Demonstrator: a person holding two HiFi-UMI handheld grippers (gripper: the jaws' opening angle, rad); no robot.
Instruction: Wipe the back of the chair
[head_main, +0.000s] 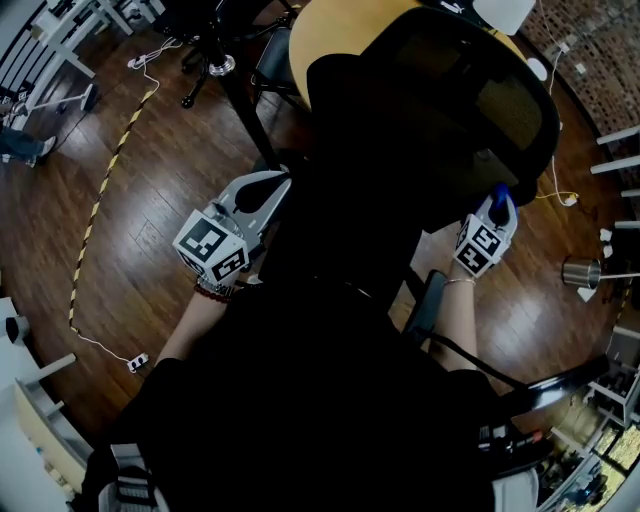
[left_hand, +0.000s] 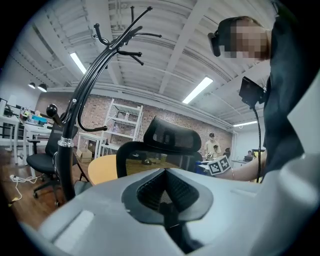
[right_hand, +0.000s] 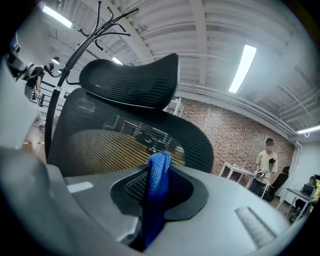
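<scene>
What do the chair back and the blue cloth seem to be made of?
The chair back looks like black mesh, probably woven synthetic with a matte finish: it has a fine grid, and what lies behind shows through it. The blue cloth looks like soft textile, possibly microfibre: it folds limply and its surface seems fuzzy.

The person wears a black top (head_main: 300, 420); a red bead band (head_main: 212, 292) on the left wrist; a thin band (head_main: 461, 282) on the right; the left tool (left_hand: 166, 192) and right tool (right_hand: 157, 190) are pale grey; each has 1 cube (head_main: 212, 248) with black-and-white squares.
</scene>
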